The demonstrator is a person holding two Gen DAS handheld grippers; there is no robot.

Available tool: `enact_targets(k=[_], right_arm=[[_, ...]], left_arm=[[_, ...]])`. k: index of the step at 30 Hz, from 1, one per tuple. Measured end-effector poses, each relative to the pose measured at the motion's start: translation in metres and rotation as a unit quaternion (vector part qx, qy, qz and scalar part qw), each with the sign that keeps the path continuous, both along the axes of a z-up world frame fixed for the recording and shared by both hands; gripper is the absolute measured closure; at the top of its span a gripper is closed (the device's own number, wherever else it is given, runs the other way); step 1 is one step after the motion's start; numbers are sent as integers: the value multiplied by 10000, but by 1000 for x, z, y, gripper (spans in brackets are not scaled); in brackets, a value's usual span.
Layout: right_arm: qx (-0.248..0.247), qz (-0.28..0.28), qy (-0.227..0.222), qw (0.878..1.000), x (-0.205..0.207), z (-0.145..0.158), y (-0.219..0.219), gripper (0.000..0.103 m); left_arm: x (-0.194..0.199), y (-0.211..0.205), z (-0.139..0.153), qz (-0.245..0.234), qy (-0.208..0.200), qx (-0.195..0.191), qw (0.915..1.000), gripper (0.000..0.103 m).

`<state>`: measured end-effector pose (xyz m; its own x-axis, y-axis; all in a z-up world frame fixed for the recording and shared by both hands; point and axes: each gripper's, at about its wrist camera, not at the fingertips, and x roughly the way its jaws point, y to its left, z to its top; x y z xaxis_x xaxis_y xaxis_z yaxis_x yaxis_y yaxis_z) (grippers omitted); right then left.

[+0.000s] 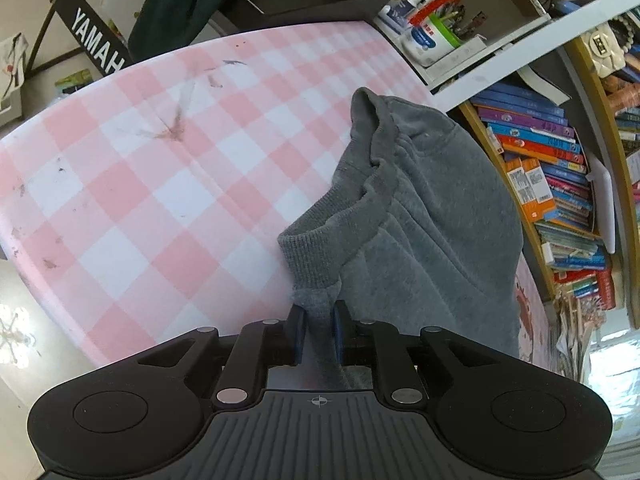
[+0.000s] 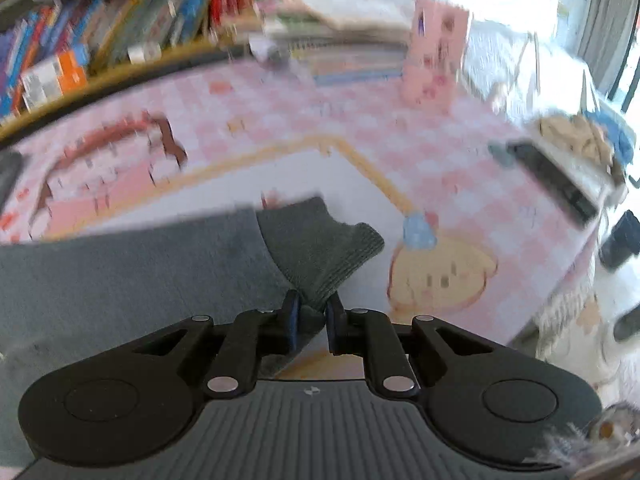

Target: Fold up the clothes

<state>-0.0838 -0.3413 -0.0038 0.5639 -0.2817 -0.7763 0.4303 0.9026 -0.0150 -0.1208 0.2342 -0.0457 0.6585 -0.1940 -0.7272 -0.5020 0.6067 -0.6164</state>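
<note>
A grey sweatshirt (image 1: 424, 216) hangs bunched over the pink-and-white checked table cover (image 1: 140, 168) in the left wrist view. My left gripper (image 1: 319, 314) is shut on its ribbed hem corner (image 1: 312, 256) and holds it off the table. In the right wrist view the same grey sweatshirt (image 2: 132, 264) stretches to the left. My right gripper (image 2: 312, 308) is shut on another ribbed corner (image 2: 332, 256) of it, above the cartoon-printed part of the cover (image 2: 440, 272). That view is blurred by motion.
A bookshelf (image 1: 560, 184) packed with books runs along the table's right side. A caddy of pens and bottles (image 1: 436, 24) and a Yamaha keyboard stand (image 1: 96, 44) lie beyond the far edge. A pink box (image 2: 436, 52), stacked books and a dark box (image 2: 560, 180) sit on the table.
</note>
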Motion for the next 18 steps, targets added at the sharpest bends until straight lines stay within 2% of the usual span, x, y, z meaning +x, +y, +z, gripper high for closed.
enact_targets(k=[4, 7, 11, 15, 18], right_arm=[[61, -215, 40, 9997, -5, 0, -5, 69], [-18, -427, -92, 9990, -10, 9, -5, 60], [-151, -465, -240, 9985, -10, 19, 4, 57], [-178, -221, -442, 9986, -4, 29, 22, 52], [-172, 58, -543, 9984, -1, 34, 40, 50]], left_arm=[[1, 1, 0, -19, 2, 8, 10000, 92], [-2, -4, 11, -35, -249, 136, 9996, 95], [-6, -13, 30, -326, -676, 450, 9962, 95], [-11, -5, 15, -345, -292, 374, 9983, 95], [-15, 0, 6, -355, -77, 306, 9989, 91]])
